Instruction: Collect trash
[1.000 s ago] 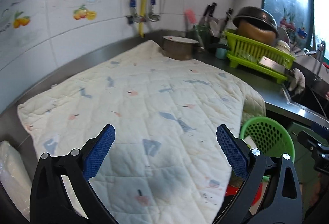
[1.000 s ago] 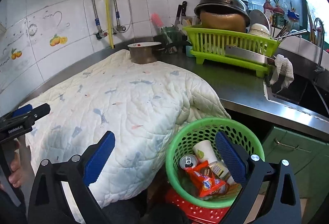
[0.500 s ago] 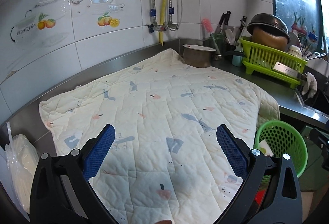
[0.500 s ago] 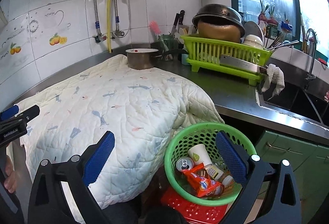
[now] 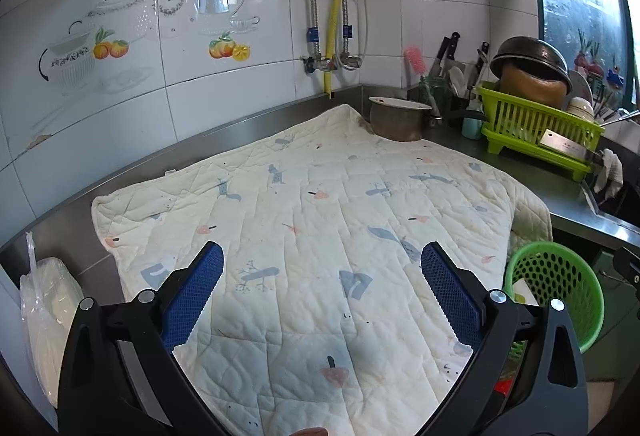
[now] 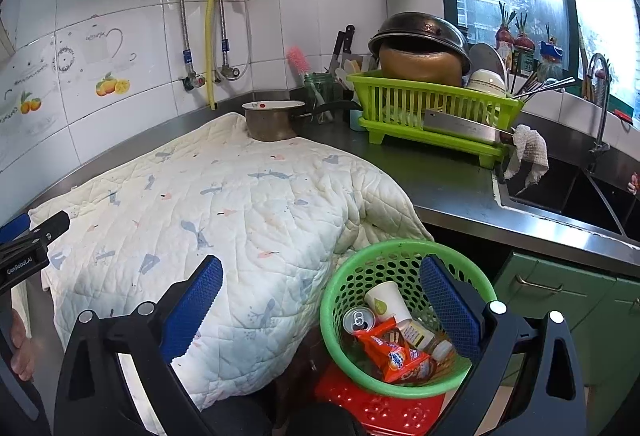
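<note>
Surface [image 5: 516, 160]: steel kitchen counter running along the tiled wall ahead of both claws and turning the corner toward the sink on the right.
Quilted cloth [image 5: 320, 220]: cream, with small blue and pink prints, spread over the surface directly ahead of the left claw; its right edge hangs over the front, just left of the right claw's line.
Dish rack [image 6: 432, 112]: lime green, on the surface far ahead and to the right of the right claw, with an upturned dark wok on a brown pot stacked in it and a cleaver blade lying along its front.
Green basket [image 6: 336, 300]: perforated plastic, below the surface edge, between the right claw's fingers and resting on a red plastic piece [image 6: 360, 404].
Trash in the basket: a white paper cup [image 6: 386, 302] lying on its side, a drink can [image 6: 359, 319] beside it, an orange snack wrapper [image 6: 396, 354] in front, and a small bottle [image 6: 420, 336] to the right.
Metal pot [image 5: 396, 118]: at the far corner of the cloth, straight ahead of the left claw.
White rag [image 6: 526, 156]: draped at the sink edge, far right.
Plastic bag [image 5: 48, 312]: whitish, at the left claw's left side.
Left claw [image 5: 322, 300]: spread wide, nothing between its blue pads, above the near part of the cloth.
Right claw [image 6: 322, 302]: spread wide, holding nothing, over the basket's left rim.
</note>
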Action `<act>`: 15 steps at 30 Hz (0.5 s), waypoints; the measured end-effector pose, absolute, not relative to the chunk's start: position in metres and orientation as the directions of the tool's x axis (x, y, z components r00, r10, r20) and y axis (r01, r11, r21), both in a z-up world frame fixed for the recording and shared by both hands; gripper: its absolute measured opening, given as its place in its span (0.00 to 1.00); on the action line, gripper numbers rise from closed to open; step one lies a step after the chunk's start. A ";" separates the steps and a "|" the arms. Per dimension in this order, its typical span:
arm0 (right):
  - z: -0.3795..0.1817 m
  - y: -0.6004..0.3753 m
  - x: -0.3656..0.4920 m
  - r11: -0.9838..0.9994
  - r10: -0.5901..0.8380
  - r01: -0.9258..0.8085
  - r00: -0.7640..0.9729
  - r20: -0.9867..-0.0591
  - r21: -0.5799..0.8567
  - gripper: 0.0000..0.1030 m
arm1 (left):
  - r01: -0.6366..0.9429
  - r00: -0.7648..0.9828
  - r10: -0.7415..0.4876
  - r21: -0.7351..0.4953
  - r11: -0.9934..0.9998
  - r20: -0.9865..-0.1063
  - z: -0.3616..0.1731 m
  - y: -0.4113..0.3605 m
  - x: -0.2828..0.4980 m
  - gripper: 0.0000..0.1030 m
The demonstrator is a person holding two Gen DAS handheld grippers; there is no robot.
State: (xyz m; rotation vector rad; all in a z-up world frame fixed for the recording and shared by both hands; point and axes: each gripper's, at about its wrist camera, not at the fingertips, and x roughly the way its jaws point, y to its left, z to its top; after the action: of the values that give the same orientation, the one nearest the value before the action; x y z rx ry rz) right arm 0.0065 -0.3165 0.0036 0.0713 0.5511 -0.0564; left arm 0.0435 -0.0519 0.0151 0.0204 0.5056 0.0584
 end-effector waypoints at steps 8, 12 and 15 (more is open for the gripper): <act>0.004 -0.317 0.006 0.996 -0.031 0.070 0.852 -0.523 0.054 0.93 | -0.014 0.880 0.029 0.035 0.999 -0.474 0.017 -0.059 0.038 0.95; 0.005 -0.315 0.005 0.996 -0.036 0.073 0.851 -0.524 0.051 0.93 | 0.018 0.879 -0.004 0.026 0.999 -0.476 0.017 -0.063 0.035 0.95; 0.005 -0.314 0.005 0.996 -0.036 0.075 0.852 -0.523 0.054 0.93 | 0.047 0.881 -0.025 0.035 0.998 -0.472 0.017 -0.067 0.033 0.95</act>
State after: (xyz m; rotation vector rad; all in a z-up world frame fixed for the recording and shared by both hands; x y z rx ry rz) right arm 0.0051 -0.3142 0.0052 0.0730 0.5485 -0.0590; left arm 0.0328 -0.0675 0.0170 0.0459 0.4907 -0.0375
